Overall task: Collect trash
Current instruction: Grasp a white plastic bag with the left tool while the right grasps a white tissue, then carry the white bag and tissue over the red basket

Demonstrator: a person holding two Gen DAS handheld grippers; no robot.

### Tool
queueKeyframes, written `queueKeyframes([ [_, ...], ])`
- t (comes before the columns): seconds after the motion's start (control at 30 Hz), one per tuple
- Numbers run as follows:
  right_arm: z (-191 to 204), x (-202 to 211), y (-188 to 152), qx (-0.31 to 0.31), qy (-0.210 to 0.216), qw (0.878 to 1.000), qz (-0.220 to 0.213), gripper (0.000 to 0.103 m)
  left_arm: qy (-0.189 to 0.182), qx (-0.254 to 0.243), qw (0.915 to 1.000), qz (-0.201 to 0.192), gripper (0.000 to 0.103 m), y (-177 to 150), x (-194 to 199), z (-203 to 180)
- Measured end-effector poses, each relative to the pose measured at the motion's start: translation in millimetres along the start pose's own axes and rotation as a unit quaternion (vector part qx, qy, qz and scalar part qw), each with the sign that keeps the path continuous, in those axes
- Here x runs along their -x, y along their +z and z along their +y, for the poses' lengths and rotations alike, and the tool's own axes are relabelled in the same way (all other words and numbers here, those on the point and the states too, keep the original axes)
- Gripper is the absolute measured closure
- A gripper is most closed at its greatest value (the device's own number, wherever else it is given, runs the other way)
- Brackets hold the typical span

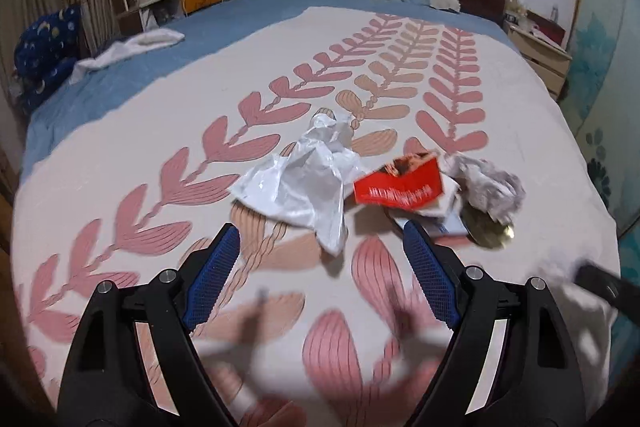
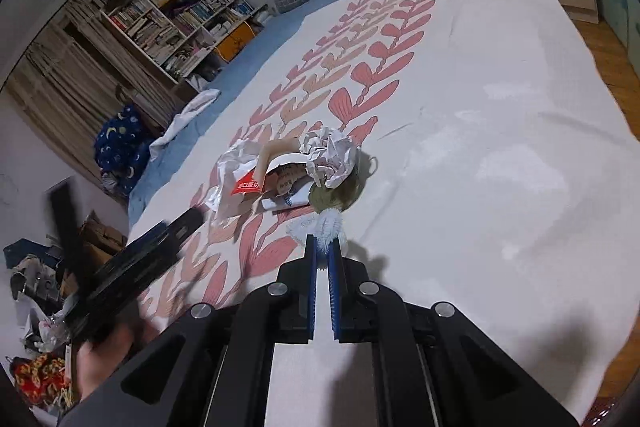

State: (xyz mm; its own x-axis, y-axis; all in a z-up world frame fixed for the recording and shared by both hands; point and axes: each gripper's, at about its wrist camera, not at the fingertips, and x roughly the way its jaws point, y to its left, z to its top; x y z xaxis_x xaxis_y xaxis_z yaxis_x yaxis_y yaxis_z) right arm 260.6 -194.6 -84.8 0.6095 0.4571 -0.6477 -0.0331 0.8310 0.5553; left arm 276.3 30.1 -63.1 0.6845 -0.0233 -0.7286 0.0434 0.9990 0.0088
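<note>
both wrist cams look down-fwd, near bedspread (image 1: 120,155); share trash pile (image 2: 296,171).
</note>
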Motion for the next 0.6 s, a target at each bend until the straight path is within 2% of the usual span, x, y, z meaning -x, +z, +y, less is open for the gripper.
queueKeyframes([
  [0.13,-9,11,-5,-0.002,0.013,1.0,0.013,0.096,-0.028,0.043,0.9986,0.013,0.021,9,-25,14],
  [0.17,-10,12,-6,0.0,0.013,1.0,0.015,0.096,-0.03,0.048,0.9982,0.017,0.028,10,-30,15],
  [0.2,-11,14,-6,0.003,0.012,1.0,0.017,0.096,-0.034,0.052,0.9978,0.023,0.049,10,-34,17],
  [0.23,-12,16,-6,0.006,0.013,1.0,0.018,0.096,-0.036,0.056,0.9971,0.036,0.063,9,-40,18],
  [0.27,-12,18,-6,0.007,0.014,1.0,0.018,0.096,-0.035,0.06,0.9965,0.046,0.087,8,-44,20],
  [0.33,-14,23,-6,0.009,0.017,1.0,0.018,0.096,-0.033,0.071,0.9956,0.051,0.091,6,-45,23],
  [0.4,-14,28,-7,0.01,0.018,1.0,0.016,0.096,-0.037,0.086,0.995,0.036,0.097,5,-36,27],
  [0.5,-15,42,-11,0.017,0.016,1.0,0.008,0.096,-0.036,0.095,0.9948,-0.005,0.098,-1,-1,25],
  [0.6,-17,60,-18,0.017,0.014,1.0,-0.005,0.096,-0.045,0.094,0.9943,-0.018,0.098,-6,36,17],
])
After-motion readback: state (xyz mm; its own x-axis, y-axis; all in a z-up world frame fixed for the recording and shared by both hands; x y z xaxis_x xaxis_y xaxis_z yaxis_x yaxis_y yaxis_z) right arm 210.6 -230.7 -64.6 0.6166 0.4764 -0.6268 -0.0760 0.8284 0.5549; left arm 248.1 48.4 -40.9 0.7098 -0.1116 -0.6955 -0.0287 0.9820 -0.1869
